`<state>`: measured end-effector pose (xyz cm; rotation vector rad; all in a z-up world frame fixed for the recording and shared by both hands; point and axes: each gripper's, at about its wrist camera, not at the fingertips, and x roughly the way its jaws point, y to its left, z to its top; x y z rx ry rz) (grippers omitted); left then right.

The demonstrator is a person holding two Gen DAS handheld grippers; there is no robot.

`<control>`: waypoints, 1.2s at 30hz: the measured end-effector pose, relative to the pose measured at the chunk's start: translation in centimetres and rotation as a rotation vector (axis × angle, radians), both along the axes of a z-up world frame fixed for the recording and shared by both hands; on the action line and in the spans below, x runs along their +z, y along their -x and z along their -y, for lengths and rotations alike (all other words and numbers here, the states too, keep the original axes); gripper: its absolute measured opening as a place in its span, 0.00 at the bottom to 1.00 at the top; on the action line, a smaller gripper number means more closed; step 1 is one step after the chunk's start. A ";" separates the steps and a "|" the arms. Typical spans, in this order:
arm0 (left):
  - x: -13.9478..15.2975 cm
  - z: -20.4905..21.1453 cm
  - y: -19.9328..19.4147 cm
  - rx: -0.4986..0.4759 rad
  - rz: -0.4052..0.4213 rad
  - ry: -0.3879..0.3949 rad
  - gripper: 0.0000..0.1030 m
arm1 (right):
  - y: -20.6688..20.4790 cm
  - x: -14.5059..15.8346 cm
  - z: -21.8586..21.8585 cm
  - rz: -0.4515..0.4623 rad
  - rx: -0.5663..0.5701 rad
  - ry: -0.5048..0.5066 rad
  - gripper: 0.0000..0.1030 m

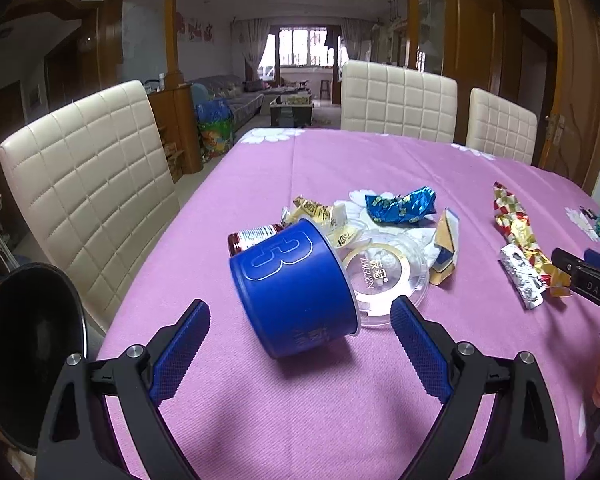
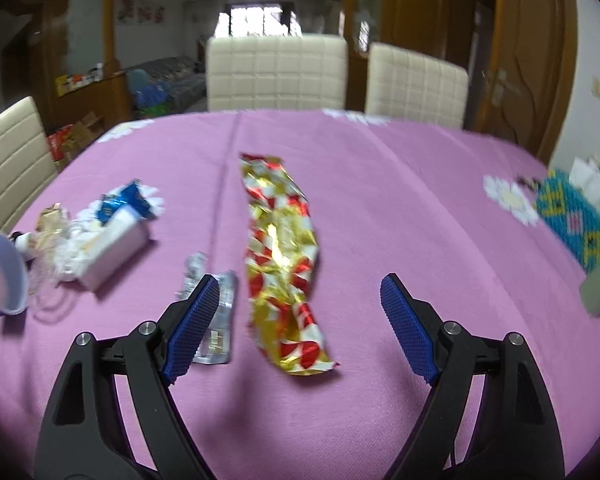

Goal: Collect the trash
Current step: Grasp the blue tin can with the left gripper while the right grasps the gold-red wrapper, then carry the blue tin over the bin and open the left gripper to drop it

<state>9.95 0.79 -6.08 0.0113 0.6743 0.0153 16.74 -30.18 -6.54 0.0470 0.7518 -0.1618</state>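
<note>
While both tongs are hovering wide open and gripping nothing, the table (image 1: 340, 420) under its purple cloth is carrying all the trash. Left tongs (image 1: 300, 346) are facing the blue tub (image 1: 296, 292), which is lying on its side at their 12 o'clock, touching a clear lid (image 1: 384, 276); crumpled wrappers are piling just beyond at 1 o'clock. Right tongs (image 2: 300, 326) are straddling the gold-and-red wrapper (image 2: 282, 256), lying flat toward 12 o'clock. Silver wrapper (image 2: 214, 316) is sitting just beside it, at 10 o'clock, behind the left pad.
</note>
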 end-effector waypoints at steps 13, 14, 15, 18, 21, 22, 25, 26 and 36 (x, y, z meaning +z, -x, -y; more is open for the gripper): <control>-1.9 -2.1 -2.3 0.052 -0.081 0.091 0.87 | -2.0 -2.7 0.0 -0.144 0.018 -0.036 0.49; -2.0 -2.2 -2.3 0.051 -0.081 0.100 0.87 | -2.0 -2.9 -0.1 -0.151 0.023 -0.047 0.42; -2.0 -2.3 -2.3 0.049 -0.079 0.110 0.87 | -1.9 -2.8 -0.1 -0.143 0.023 -0.048 0.40; -1.9 -2.3 -2.1 0.035 -0.069 0.119 0.73 | -1.7 -2.6 -0.2 -0.126 0.029 -0.062 0.33; -2.1 -2.3 -2.3 0.018 -0.082 0.133 0.50 | -1.3 -2.3 -0.4 -0.097 0.030 -0.063 0.32; -2.2 -2.5 -2.3 0.018 -0.089 0.144 0.50 | -1.1 -2.1 -0.5 -0.083 0.032 -0.058 0.31; -2.1 -2.8 -2.1 0.013 -0.075 0.173 0.50 | -0.4 -1.5 -1.3 -0.037 0.045 -0.026 0.31; -2.0 -2.8 -1.9 0.011 -0.064 0.172 0.49 | -0.2 -1.2 -1.5 -0.021 0.049 -0.018 0.31; 0.2 -2.6 1.7 0.061 0.139 0.083 0.49 | 2.0 0.4 -5.6 0.100 0.219 0.048 0.31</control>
